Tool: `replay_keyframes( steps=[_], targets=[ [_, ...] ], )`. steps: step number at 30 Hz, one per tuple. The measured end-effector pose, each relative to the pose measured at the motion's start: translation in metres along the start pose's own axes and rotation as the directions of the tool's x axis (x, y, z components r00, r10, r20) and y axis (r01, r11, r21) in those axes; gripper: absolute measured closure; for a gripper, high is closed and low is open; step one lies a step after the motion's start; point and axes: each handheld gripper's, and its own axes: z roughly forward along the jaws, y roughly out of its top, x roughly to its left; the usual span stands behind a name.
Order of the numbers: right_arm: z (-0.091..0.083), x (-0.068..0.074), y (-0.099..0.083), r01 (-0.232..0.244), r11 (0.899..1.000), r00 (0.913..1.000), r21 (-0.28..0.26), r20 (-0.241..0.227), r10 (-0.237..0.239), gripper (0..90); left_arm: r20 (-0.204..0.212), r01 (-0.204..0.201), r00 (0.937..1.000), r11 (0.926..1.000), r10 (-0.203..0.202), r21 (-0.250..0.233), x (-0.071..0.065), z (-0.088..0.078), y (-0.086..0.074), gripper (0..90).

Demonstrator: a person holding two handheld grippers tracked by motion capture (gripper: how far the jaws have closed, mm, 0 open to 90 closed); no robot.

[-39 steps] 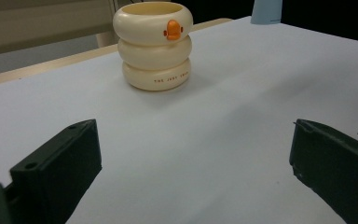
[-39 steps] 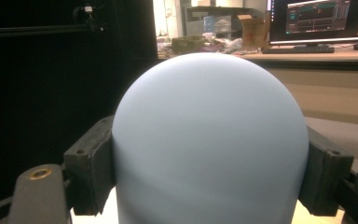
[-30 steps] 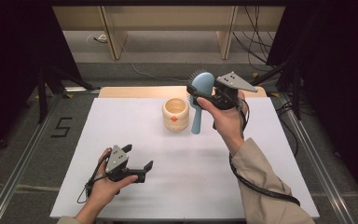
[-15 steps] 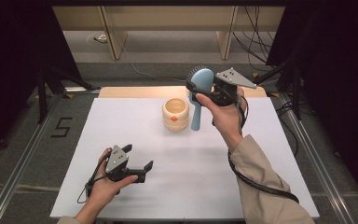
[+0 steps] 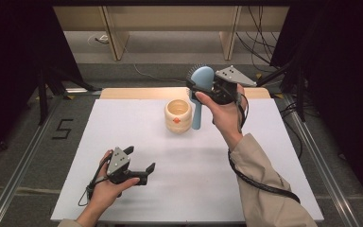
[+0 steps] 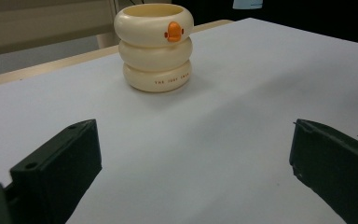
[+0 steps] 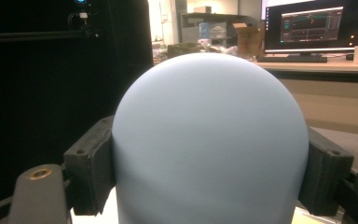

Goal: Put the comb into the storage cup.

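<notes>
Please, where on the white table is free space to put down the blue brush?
The white table is bare in front of the cream cup, between the left tongs and the person's right sleeve. The far-left corner beside the cup is also bare. It is crowded only at the cup, where the blue brush hangs in the right tongs.

High view looks down over the tabletop [image 5: 123, 123]; left gripper view, low, shares the duck cup [image 5: 177, 115] with it.

I'm sitting low over the white table [image 6: 261, 93] with my two jaws spread wide, facing that cream duck-beak ringed cup [image 6: 154, 46] standing upright well ahead.
</notes>
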Motion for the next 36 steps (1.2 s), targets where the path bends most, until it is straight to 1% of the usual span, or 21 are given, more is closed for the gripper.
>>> replay_keyframes(
  steps=[16,36],
  targets=[
    [0.010,0.000,0.004,-0.001,1.000,1.0000,-0.011,0.010,0.001,21.2,-0.003,-0.001,1.0000,1.0000,0.001,-0.001,0.001,-0.001,0.001,1.6],
    [0.018,-0.002,0.003,-0.003,1.000,0.9998,-0.018,0.022,0.003,21.2,-0.003,-0.001,1.0000,1.0000,0.001,-0.002,0.001,-0.001,0.001,1.7]
  ],
)
